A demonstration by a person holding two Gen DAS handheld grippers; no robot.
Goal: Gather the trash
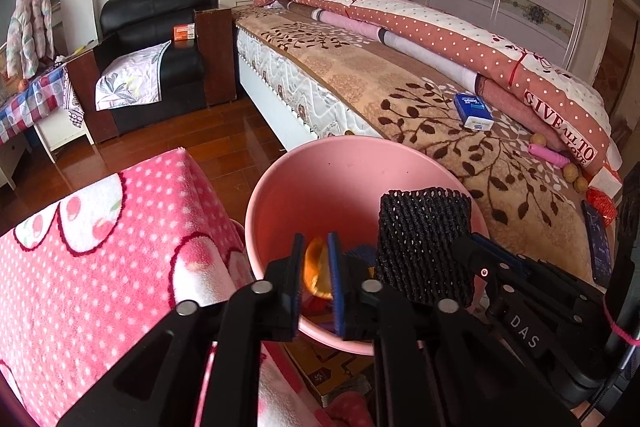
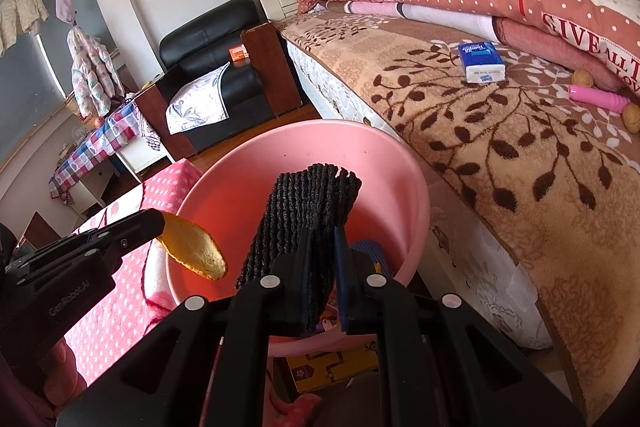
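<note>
A pink bin stands between the bed and a pink dotted blanket. My left gripper hangs over its opening, jaws a little apart, with an orange peel in the gap at the tips. In the right wrist view that peel sticks out from the left gripper above the bin's left side. My right gripper is shut on a black foam net, held upright over the bin's right side. Something blue lies inside the bin.
On the bed's brown leaf blanket lie a blue tissue pack, walnuts, a pink tube and a dark phone. The pink dotted blanket is at the left. A yellow box lies under the bin; a black armchair stands behind.
</note>
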